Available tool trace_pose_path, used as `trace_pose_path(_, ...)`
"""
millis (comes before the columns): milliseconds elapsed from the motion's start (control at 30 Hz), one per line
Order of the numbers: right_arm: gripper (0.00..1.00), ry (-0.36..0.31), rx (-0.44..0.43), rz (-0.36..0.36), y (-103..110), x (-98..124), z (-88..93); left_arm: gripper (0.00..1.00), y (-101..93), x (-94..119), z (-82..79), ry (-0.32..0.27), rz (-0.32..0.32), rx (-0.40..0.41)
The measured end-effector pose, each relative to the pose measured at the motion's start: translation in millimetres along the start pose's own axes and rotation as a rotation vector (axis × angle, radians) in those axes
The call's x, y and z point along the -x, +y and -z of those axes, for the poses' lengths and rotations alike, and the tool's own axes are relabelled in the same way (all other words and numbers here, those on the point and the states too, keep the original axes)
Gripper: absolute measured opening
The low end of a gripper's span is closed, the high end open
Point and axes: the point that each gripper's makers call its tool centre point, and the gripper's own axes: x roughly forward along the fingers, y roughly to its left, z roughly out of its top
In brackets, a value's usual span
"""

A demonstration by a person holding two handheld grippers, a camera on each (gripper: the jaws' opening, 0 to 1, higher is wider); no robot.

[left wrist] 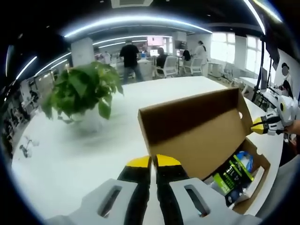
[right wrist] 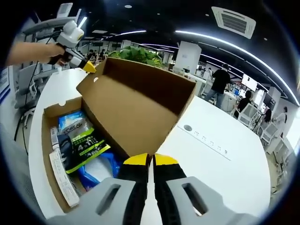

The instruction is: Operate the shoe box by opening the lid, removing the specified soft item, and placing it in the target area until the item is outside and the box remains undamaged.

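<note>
Open cardboard shoe box point(right wrist: 136, 112), packets point(right wrist: 82, 140) inside.

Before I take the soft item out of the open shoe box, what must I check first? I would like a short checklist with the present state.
1. Lid raised: ok.
2. Left gripper shut on a lid corner: ok.
3. Right gripper shut on the other lid corner: ok.
4. One gripper free for picking: not ok.
5. Packets in the box uncovered: ok; which one is soft, cannot tell.
6. Cardboard untorn: ok where visible.
</note>
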Motion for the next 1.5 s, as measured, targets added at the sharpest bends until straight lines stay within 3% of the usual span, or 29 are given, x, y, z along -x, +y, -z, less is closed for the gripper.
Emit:
trace_pose_path(200, 0.01, -0.001, 0.0, 0.003, -1.2, -0.3, 0.2, 0.04, -4.5, -2.9, 17.7, 0.051, -0.025, 0.003)
trace_pose_path(400, 0.01, 0.001, -0.002, 0.002, -2.5, -1.8, 0.3, 0.1, -12.3, 6.2, 35.2, 0.044, -0.05, 0.054)
trace_pose_path(667, 0.01, 0.003, -0.01, 0.001, -5.3, -5.4, -0.2, 0.03, -22.7, 17.7, 52.5, 0.044, -0.073, 0.063)
trace_pose_path(933, 0.01, 0.006, -0.009, -0.002, -7.0, -10.5, -0.3, 0.0, -22.2, 22.8, 59.4, 0.041, -0.089, 0.063)
trace_pose_path(1500, 0.01, 0.007, -0.035, -0.024, -8.3, -20.0, 0.2, 0.0, -19.7, 8.4, 54.6, 0.048, -0.068, 0.063)
